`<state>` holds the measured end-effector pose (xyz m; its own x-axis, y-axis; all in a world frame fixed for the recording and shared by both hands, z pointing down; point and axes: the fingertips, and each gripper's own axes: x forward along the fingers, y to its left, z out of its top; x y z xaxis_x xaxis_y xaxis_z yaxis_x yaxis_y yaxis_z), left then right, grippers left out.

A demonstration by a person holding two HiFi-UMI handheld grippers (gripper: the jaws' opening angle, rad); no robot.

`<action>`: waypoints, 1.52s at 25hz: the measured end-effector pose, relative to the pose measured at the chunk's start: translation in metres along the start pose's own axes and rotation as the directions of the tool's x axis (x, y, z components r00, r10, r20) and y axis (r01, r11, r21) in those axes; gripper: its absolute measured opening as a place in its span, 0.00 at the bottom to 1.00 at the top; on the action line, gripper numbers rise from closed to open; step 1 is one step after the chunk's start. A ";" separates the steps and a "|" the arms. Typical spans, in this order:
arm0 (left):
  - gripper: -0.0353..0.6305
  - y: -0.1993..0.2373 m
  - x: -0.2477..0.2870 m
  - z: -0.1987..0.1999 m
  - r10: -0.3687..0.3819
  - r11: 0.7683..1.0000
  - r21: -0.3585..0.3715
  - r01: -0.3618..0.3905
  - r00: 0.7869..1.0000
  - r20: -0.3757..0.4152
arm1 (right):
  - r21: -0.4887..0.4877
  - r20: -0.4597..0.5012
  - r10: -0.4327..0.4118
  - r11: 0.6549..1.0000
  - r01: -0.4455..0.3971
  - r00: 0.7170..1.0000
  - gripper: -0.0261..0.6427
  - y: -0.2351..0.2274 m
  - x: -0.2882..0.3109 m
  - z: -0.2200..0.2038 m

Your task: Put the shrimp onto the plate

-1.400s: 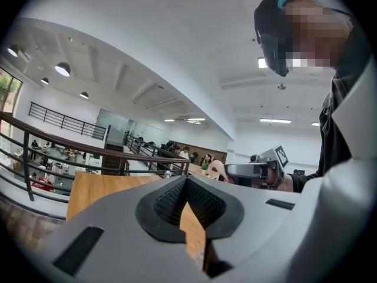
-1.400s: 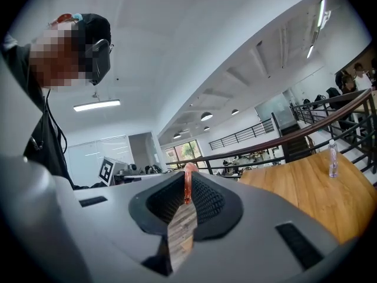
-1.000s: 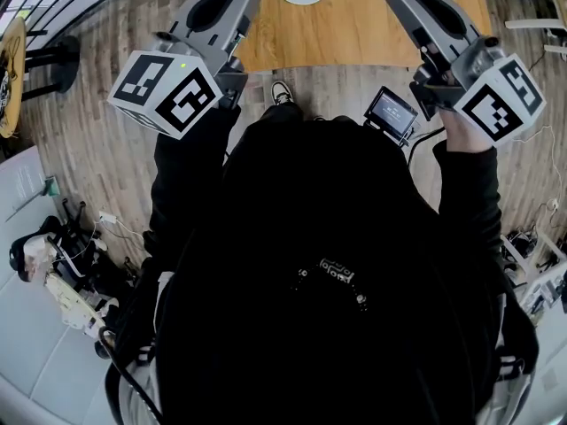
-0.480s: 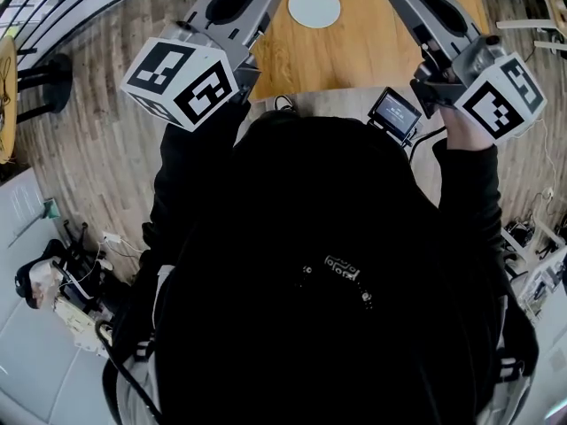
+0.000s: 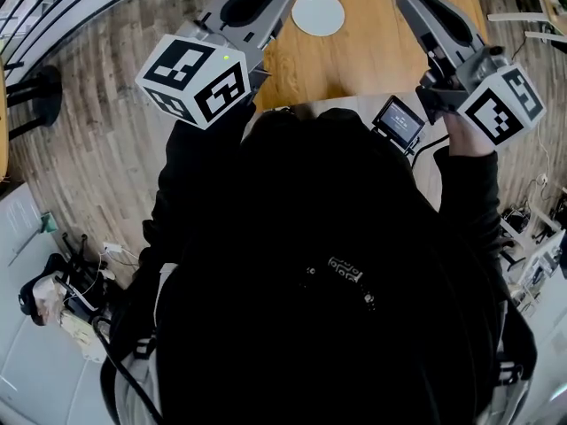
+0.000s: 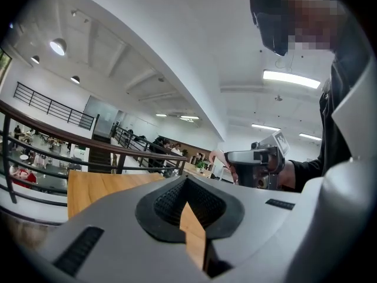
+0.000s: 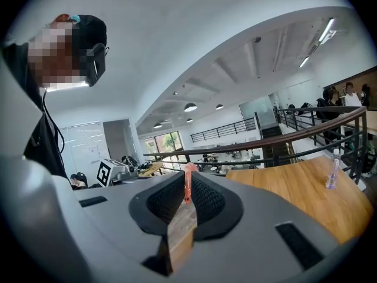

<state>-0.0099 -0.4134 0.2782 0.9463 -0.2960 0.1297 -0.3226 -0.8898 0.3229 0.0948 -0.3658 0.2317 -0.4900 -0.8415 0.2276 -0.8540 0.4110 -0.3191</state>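
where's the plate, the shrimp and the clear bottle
plate (image 5: 318,13): head view, middle of its white face
shrimp (image 7: 188,187): right gripper view, orange body pinched between the jaws
bottle (image 7: 333,171): right gripper view, middle of its clear body

I get bright, even indoor light from the white ceiling strip lamps (image 6: 291,78) and round downlights (image 6: 58,46). Both gripper views bow hard at the edges and go black in the corners. The grey plastic left gripper (image 6: 187,180) looks matte and softly lit. In the head view, the person's black clothing (image 5: 328,308) swallows detail.
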 end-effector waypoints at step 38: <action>0.06 -0.039 -0.018 -0.077 0.247 0.953 -0.128 -0.275 0.949 -0.198 | -0.146 -0.363 0.103 0.975 -0.166 0.926 0.11 -0.070 0.047 -0.120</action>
<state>-0.0155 -0.3468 0.3352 0.8141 -0.4313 0.3888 -0.5698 -0.7223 0.3919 0.1108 -0.3924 0.3754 -0.6053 -0.6095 0.5120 -0.7771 0.5916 -0.2145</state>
